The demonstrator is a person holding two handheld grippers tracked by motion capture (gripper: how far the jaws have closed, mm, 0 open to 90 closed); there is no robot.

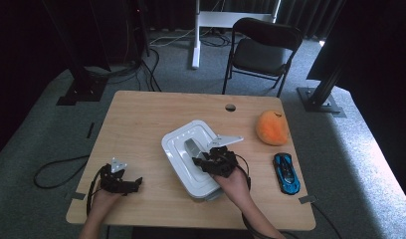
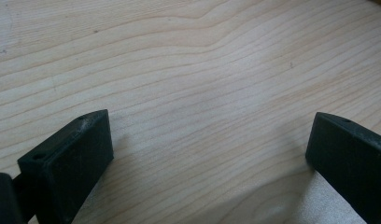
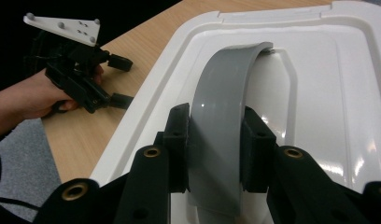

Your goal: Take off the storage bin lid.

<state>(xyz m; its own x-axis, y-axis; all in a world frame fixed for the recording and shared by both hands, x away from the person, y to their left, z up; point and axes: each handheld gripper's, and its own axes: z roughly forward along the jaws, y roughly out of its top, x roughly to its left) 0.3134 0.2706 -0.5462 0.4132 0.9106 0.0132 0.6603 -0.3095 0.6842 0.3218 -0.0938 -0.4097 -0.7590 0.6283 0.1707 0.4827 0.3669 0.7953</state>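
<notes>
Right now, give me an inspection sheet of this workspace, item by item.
Surface: light wooden table with a round cable hole near its far edge.
Job's things: white lidded plastic box at the middle, its grey arched handle raised from the lid.
Clutter: orange plush toy and blue toy car on the table's right part, apart from the box.
Grippers: right gripper shut on the handle, pads on both its edges; left gripper open over bare wood, holding nothing.
Cables: a black cable loops over the floor at left; more cables lie beyond the table.
Surroundings: grey carpet, black folding chair, dark curtains.
</notes>
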